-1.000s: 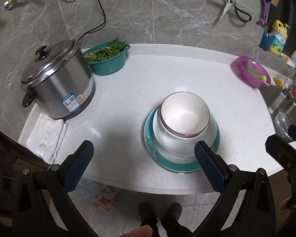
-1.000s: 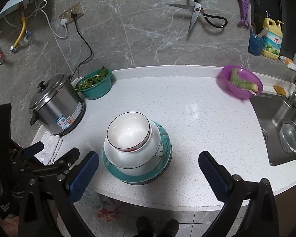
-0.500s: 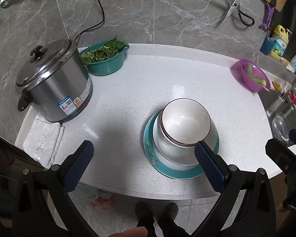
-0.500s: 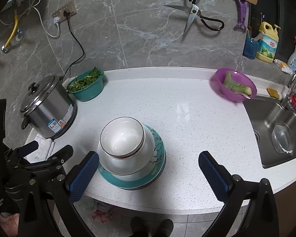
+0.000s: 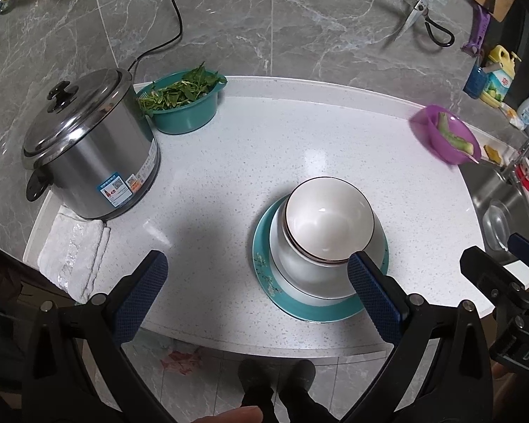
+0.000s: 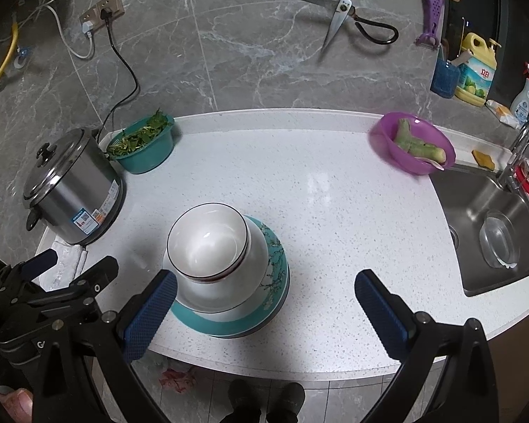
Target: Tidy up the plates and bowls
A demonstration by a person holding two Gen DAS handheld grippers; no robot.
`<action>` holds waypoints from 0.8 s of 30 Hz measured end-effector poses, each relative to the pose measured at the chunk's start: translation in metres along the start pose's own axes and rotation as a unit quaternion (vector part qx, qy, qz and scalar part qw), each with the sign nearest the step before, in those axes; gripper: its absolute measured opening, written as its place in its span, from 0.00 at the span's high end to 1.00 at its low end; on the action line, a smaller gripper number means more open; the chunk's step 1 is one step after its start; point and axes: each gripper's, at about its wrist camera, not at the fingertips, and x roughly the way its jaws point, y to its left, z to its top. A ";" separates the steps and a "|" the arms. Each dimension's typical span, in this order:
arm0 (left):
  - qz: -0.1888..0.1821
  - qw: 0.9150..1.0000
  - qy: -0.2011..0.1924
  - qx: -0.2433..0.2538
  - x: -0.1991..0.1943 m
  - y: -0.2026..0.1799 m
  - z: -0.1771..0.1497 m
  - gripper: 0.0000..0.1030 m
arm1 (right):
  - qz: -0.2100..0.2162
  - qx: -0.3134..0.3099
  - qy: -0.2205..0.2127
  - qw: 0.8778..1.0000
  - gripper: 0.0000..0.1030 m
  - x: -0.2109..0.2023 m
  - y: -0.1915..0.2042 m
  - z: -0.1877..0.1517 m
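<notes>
A stack stands near the front edge of the white counter: a teal plate [image 5: 312, 312] [image 6: 229, 326] at the bottom, a white plate on it, then nested white bowls [image 5: 329, 220] [image 6: 208, 241] with a dark rim. My left gripper [image 5: 259, 298] is open above the counter's front edge, its right finger level with the stack's near side. My right gripper [image 6: 268, 312] is open too, with the stack near its left finger. Nothing is held in either one.
A steel pot [image 5: 88, 155] sits at the left on a white cloth [image 5: 72, 253]. A teal bowl of greens [image 5: 185, 105] is behind it. A purple bowl [image 6: 414, 146] stands by the sink [image 6: 493, 232]. Scissors [image 6: 349, 17] hang on the wall.
Both grippers have drawn back and up from the counter, so the stack looks smaller and lower in both views. The stack itself has not moved.
</notes>
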 end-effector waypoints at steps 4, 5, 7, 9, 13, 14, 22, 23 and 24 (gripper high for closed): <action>0.001 1.000 -0.001 0.001 0.001 0.001 0.003 0.00 | -0.003 -0.001 0.007 1.000 0.00 0.004 0.000 0.001; 0.002 1.000 -0.001 0.001 0.001 0.002 0.003 0.00 | -0.002 0.000 0.008 1.000 0.00 0.005 0.000 0.001; 0.002 1.000 -0.002 0.001 0.001 0.003 0.003 0.00 | -0.002 0.000 0.009 1.000 0.00 0.005 0.000 0.001; 0.002 1.000 -0.001 0.001 0.000 0.003 0.003 0.00 | -0.002 0.000 0.010 1.000 0.00 0.006 0.001 0.001; 0.002 1.000 -0.001 0.001 -0.001 0.003 0.002 0.00 | -0.002 0.001 0.012 1.000 0.00 0.005 0.001 0.001; 0.002 1.000 -0.001 0.001 -0.001 0.003 0.002 0.00 | -0.002 0.001 0.012 1.000 0.00 0.006 0.001 0.001; 0.001 1.000 0.000 0.000 -0.001 0.003 0.002 0.00 | -0.001 0.000 0.012 1.000 0.00 0.006 0.001 0.000; 0.002 1.000 0.000 0.001 -0.001 0.003 0.001 0.00 | -0.002 0.000 0.013 1.000 0.00 0.006 0.001 0.000; 0.002 1.000 -0.001 0.001 -0.001 0.003 0.001 0.00 | -0.002 0.000 0.013 1.000 0.00 0.006 0.001 -0.001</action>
